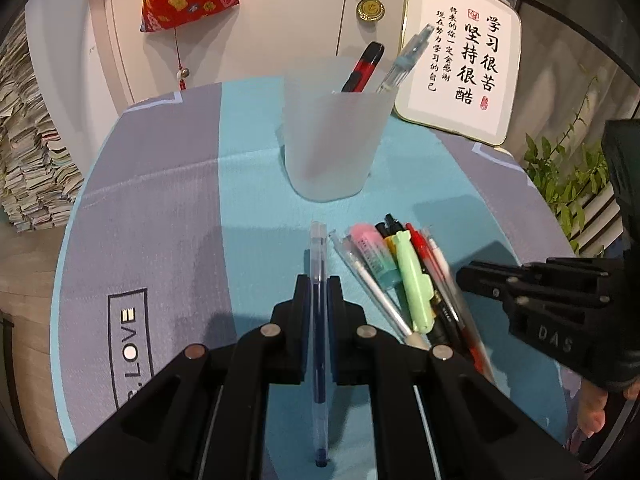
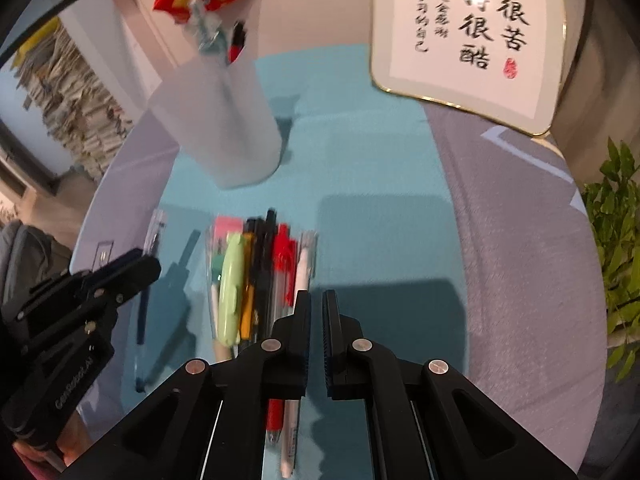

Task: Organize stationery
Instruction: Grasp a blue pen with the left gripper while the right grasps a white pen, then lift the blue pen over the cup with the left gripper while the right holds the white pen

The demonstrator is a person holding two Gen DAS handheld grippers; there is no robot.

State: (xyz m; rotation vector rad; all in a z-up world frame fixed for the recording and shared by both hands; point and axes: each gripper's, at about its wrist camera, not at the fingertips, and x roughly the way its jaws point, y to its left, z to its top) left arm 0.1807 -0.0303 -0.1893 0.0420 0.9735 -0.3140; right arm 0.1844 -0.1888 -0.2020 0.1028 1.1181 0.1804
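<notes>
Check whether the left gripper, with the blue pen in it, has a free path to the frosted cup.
Probably yes. The left gripper grips the blue pen, and only bare mat lies ahead to the frosted cup; the pen pile sits off right.

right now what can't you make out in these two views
- Left wrist view: the rear of the clear blue-ink pen runs under the left gripper; the frosted plastic cup wall hides the lower parts of the red-and-black pen and clear pen inside.
- Right wrist view: motion blur smears the pile of loose pens, so no exact count; the right gripper covers their near ends.
- Small print on the pens is unreadable in both views.
</notes>
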